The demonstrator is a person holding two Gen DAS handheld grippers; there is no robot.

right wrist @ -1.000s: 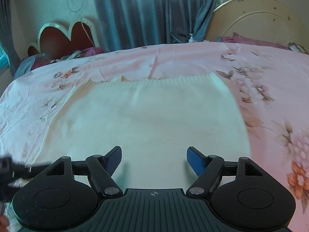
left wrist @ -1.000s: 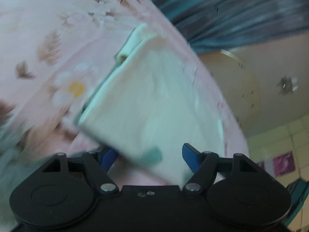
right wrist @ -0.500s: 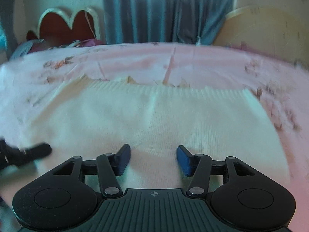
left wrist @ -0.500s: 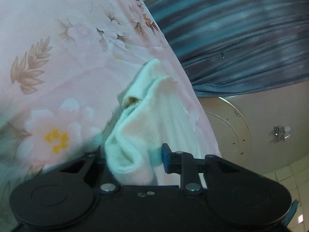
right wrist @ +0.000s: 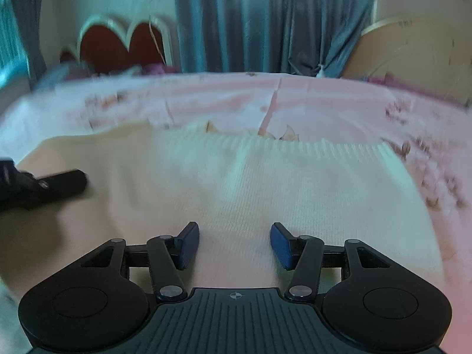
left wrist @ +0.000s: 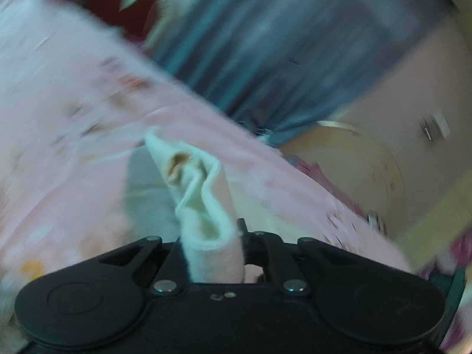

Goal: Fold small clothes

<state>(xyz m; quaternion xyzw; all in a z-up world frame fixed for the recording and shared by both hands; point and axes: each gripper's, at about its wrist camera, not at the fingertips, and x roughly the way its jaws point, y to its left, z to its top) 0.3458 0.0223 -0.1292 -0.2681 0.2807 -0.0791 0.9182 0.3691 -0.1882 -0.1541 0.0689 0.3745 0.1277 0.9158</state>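
Across the bed's pink floral sheet (right wrist: 324,100) lies a cream knit garment (right wrist: 265,194), spread flat with its ribbed hem toward the grey-blue curtain (right wrist: 250,20). Nothing stands on the knit ahead of the right gripper (right wrist: 234,244), whose jaws hang released, half apart, over the near edge, no cloth pinched between them. Only the right wrist view shows the red scalloped headboard (right wrist: 118,44) and the whole garment; the blurred left view shows the left gripper (left wrist: 216,253), jaws clenched on a bunched corner of the knit. A round tan board (left wrist: 354,171) leans against the wall.
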